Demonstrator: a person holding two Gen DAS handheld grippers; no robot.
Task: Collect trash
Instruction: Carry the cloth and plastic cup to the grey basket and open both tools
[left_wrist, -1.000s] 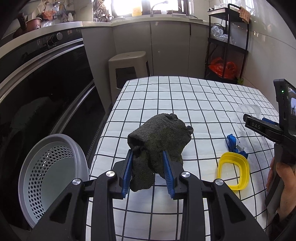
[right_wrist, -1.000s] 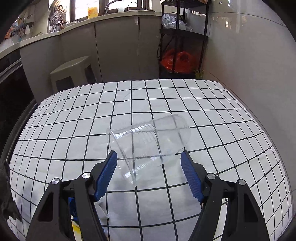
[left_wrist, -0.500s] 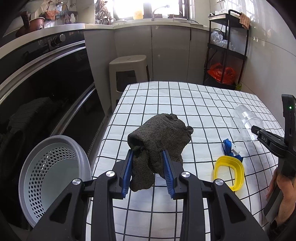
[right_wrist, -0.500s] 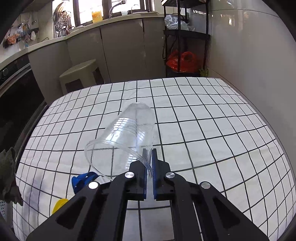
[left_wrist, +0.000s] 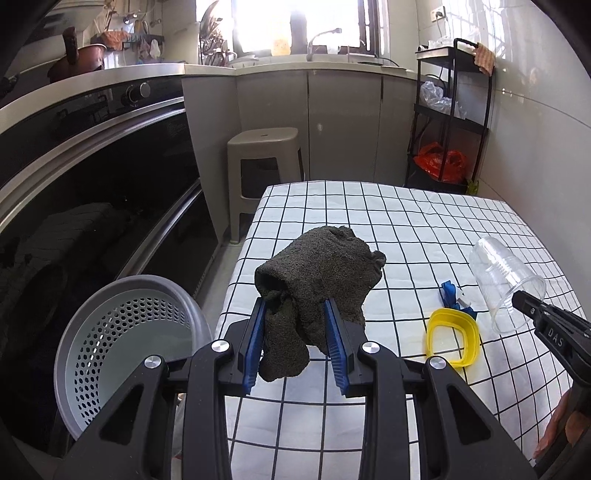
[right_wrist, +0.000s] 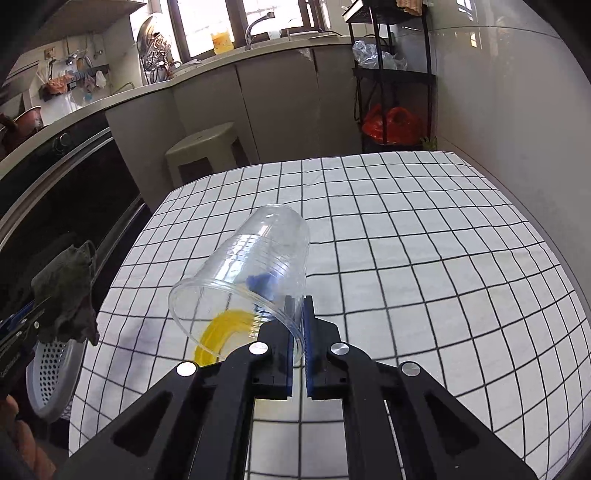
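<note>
- Gripping the dark cloth (left_wrist: 317, 273), the left hand-held gripper (left_wrist: 295, 332) has its jaws partly closed; carry it over the perforated bin (left_wrist: 122, 332) before releasing.
- Pinching the clear cup (right_wrist: 243, 280) by its rim, the right hand-held gripper (right_wrist: 297, 332) is nearly closed; keep pressure light above the desk (right_wrist: 443, 258).
- Yellow ring (left_wrist: 452, 341) lies beyond on the desk.

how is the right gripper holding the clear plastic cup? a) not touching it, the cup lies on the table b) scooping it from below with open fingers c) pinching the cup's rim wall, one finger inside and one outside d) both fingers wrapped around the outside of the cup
c: in the right wrist view the right gripper is closed on the rim wall of the clear plastic cup, one finger inside the mouth and one outside, with the cup lifted off the checked tablecloth.
</note>
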